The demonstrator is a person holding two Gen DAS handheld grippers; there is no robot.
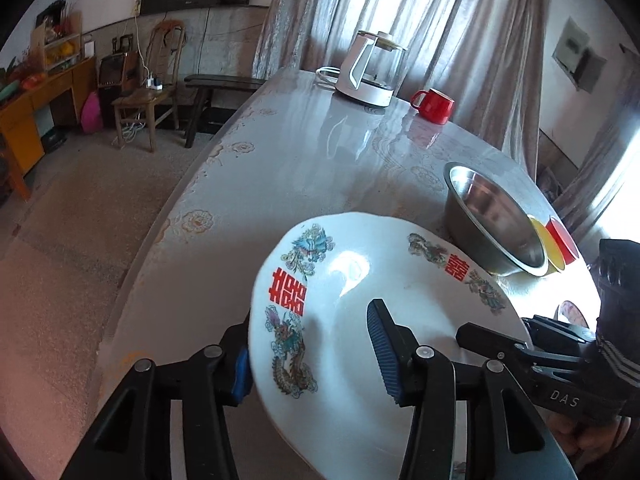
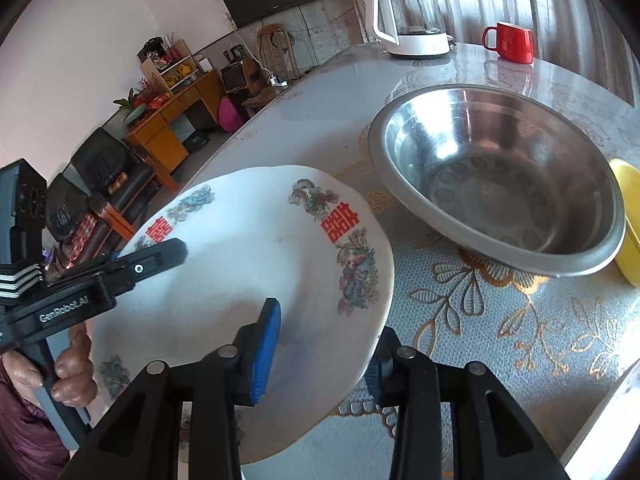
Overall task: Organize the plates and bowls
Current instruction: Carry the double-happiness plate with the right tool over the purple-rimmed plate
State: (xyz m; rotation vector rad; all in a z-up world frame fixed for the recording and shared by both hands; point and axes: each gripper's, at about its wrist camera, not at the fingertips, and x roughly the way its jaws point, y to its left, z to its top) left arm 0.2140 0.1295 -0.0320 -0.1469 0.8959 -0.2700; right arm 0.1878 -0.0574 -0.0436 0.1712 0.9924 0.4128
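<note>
A white plate with red characters and dragon prints hangs tilted above the table. My left gripper straddles its left rim, one pad under the edge and the other over the plate's face; I cannot see whether they press. My right gripper is shut on the opposite rim, one pad on top and one beneath. Each gripper's finger shows in the other's view, lying over the plate. A large steel bowl sits empty just beyond.
A yellow dish and a red one lean by the steel bowl. A glass kettle and a red mug stand at the far end. Another printed plate lies below. The table's edge drops to the floor on the left.
</note>
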